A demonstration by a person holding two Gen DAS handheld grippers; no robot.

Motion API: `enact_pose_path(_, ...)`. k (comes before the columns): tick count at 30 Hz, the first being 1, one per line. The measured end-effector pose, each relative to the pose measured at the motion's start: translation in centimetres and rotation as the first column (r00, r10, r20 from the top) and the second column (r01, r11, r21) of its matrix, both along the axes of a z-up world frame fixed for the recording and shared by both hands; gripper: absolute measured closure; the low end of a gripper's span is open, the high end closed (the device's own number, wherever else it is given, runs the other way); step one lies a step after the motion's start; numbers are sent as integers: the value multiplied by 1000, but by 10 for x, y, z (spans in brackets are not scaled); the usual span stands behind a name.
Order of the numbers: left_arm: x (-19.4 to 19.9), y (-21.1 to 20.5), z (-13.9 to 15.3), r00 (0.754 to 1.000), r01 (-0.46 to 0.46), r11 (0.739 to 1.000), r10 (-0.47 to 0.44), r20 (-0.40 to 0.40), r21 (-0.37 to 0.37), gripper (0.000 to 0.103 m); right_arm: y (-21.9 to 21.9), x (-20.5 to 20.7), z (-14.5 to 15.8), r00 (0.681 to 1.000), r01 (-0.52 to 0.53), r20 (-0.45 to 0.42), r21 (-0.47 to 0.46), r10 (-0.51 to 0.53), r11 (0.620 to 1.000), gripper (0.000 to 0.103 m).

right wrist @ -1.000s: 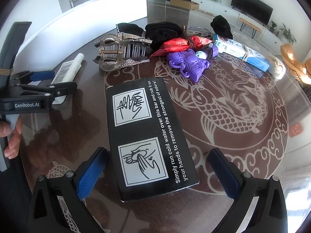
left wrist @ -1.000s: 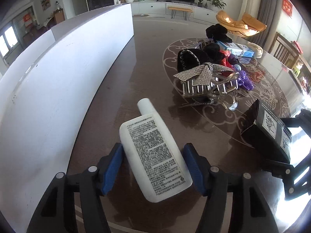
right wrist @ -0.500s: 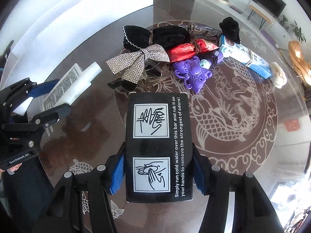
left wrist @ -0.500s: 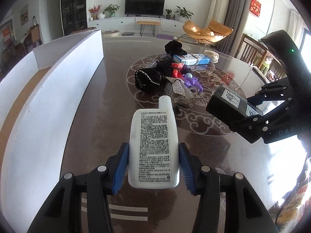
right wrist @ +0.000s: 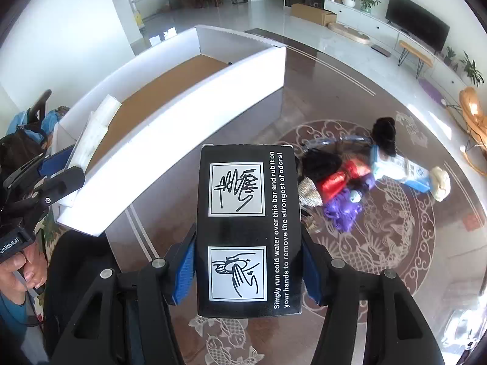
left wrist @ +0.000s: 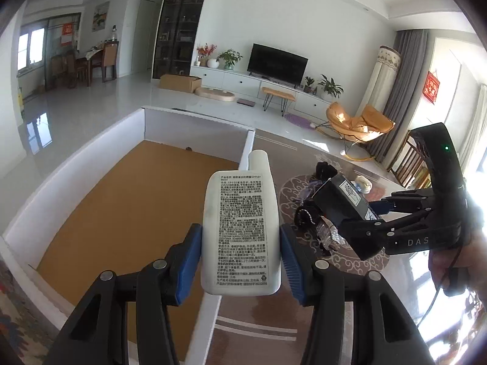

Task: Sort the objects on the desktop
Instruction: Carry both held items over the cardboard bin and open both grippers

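Observation:
My left gripper (left wrist: 241, 258) is shut on a white lotion bottle (left wrist: 242, 231), cap pointing away, held in the air over the near wall of a white-walled box (left wrist: 76, 164) with a brown floor. My right gripper (right wrist: 248, 270) is shut on a black printed carton (right wrist: 248, 234), its blue pads pressing both long sides, high above the patterned table. In the left wrist view the black carton (left wrist: 344, 200) hangs to the right in the right gripper (left wrist: 365, 216). The right wrist view shows the left gripper (right wrist: 51, 176) and bottle (right wrist: 94, 133) at the box's left end.
A heap stays on the round brown table (right wrist: 395, 258): a red pouch (right wrist: 338, 182), a purple toy (right wrist: 344, 210), a blue-white carton (right wrist: 401, 170), black fabric (right wrist: 385, 133) and a silver bow (right wrist: 309, 193). The white box wall (right wrist: 188, 112) runs along the table's left. A hand (right wrist: 18, 270) grips the left handle.
The right gripper closed on the black carton and lifted it off the table. The left gripper rose with the bottle and swung left over the white box.

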State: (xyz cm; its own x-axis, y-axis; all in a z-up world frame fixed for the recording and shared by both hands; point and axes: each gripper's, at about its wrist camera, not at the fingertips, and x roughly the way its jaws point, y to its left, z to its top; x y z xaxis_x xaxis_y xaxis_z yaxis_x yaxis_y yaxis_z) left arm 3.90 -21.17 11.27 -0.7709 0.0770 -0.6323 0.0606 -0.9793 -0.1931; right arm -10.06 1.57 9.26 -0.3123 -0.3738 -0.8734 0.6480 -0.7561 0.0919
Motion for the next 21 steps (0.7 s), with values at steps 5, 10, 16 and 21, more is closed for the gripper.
enact_pose_path(5,-14,-86,-21,982,-148,989,149,117,-14,53,-113,7,18,994,-113,-19,-133,111,985,44)
enact_pose_path(10,-29,-117,-57,954,-175,981,189,231,-77,52,-205,21,-5,977,-211,-1,-131,212,969,43)
enact_pose_path(16,-20,-121,-79,930,-233,967,254,267,-107,36,-232,20,-49,978,-203,32,-88,206,975,20)
enact_pose_path(21,-2,-92,-59,961,-195,976,210,177,-98,35,-175,23,-29,989,-142,-57,-190,134,971,14)
